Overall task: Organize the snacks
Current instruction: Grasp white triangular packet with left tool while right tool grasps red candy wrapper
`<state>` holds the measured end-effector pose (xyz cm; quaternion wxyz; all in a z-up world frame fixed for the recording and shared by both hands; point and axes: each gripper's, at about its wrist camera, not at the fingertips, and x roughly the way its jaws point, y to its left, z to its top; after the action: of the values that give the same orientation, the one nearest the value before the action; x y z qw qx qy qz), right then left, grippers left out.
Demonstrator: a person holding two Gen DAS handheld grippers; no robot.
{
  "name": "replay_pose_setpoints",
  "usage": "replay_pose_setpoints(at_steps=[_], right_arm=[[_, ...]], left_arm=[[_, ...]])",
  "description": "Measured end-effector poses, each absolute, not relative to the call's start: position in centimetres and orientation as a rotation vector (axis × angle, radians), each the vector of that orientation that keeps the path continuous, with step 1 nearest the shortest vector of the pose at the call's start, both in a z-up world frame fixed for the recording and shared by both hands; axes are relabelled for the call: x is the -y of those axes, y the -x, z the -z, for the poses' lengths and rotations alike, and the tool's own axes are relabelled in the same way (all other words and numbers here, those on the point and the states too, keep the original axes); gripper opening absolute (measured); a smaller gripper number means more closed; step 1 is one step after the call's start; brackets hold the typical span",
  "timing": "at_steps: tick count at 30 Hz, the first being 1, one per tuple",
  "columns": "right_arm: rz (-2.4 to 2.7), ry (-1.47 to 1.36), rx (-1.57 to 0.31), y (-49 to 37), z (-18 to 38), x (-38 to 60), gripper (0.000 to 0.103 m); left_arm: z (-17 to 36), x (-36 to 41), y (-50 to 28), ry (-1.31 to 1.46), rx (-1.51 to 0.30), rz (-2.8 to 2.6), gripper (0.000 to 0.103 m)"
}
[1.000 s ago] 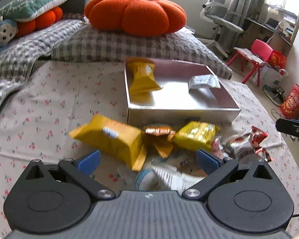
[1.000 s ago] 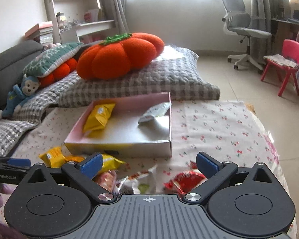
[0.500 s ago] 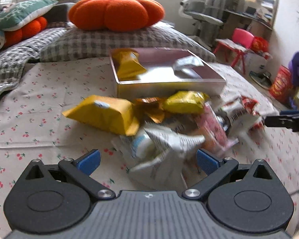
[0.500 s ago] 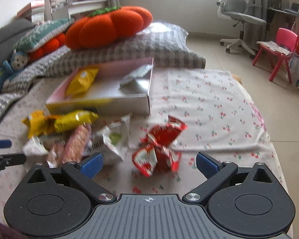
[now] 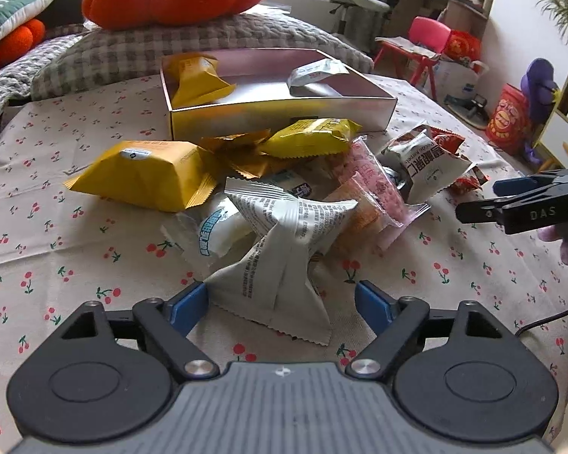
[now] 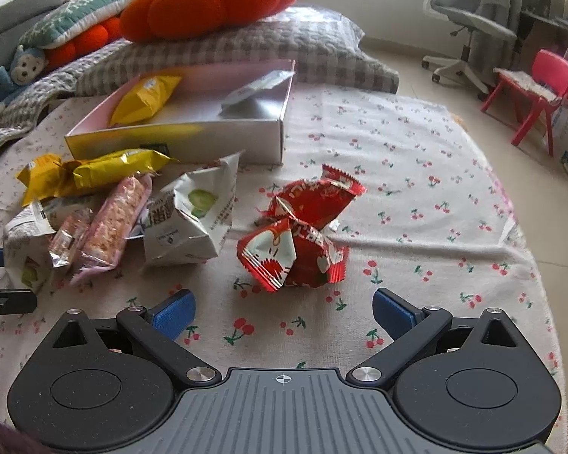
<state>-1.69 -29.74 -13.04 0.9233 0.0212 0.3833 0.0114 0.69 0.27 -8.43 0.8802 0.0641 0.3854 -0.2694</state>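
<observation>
At lower centre of each view, I had my left gripper [image 5: 282, 299] spread wide around a white packet [image 5: 280, 265]. My right gripper [image 6: 284, 310] gaped just short of the red packets [image 6: 299, 238], gripping nothing.

A shallow rectangular cardboard box [image 5: 284, 115] with a pale shiny inside sits open on the cherry-print cloth, holding a yellow foil snack packet [image 5: 197, 79] at its left end and a small silver-white sachet [image 5: 316, 72] toward its right. Just in front of it lies a loose heap: a large yellow pillow packet [image 5: 144, 174], a smaller yellow wrapper [image 5: 310, 136], pink rice-bar packets [image 6: 113, 223], crumpled white printed packets [image 5: 284, 242], and, slightly apart, red foil packets [image 6: 303, 234].
</observation>
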Motion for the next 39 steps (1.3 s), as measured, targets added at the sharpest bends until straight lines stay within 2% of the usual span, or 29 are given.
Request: replay_pose_setpoints(at_steps=[27,33,39], right_arm=[[-0.001,-0.046,-0.683,-0.3,14.2,30.9,0.099],[0.004,-0.053,-0.662,-0.3,13.4,31.0,0.093],[0.004,-0.056,-0.673,-0.8,13.2,30.9,0.08]], left_arm=[[9.3,0.0,-2.0,-0.199,-0.727,0.577,0.098],[9.2,0.3,-2.2,-0.204,-0.733,0.572,0.099],[8.9,0.1,-2.6,-0.184,-0.738,0.579,0.099]])
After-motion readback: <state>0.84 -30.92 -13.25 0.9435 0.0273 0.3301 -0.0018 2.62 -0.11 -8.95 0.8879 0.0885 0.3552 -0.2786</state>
